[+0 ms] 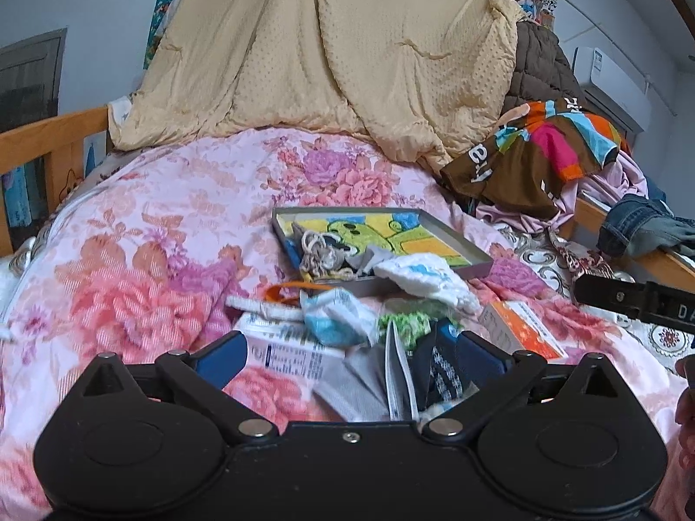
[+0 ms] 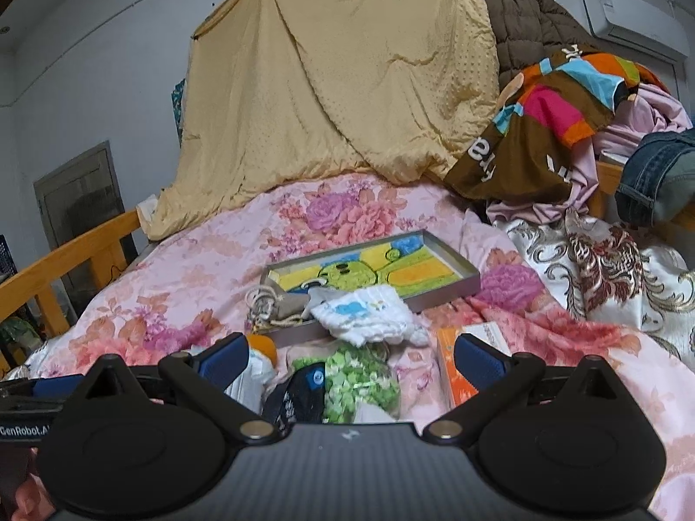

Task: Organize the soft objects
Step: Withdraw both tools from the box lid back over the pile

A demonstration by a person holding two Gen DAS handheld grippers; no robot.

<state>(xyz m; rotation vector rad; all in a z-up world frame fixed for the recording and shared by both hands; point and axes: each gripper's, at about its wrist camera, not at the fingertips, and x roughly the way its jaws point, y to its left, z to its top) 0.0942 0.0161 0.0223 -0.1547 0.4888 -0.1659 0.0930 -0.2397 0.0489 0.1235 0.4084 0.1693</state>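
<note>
You are holding your left gripper point(image 1: 349, 358) with its blue-padded fingers point(image 1: 226, 358) spread wide and grasping nothing, low over a heap of small soft things on the pink floral bedspread point(image 1: 143, 260). Your right gripper point(image 2: 352, 358) is likewise hanging released above the green patterned pouch point(image 2: 362, 380). The white cloth with blue print point(image 2: 365, 314) is draping over the near rim of the shallow grey tray with a cartoon lining point(image 2: 451, 288).

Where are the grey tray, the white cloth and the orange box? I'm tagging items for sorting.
grey tray point(image 2: 451, 288): right wrist view, front wall.
white cloth point(image 2: 369, 314): right wrist view, middle.
orange box point(image 1: 523, 328): left wrist view, top face.
</note>
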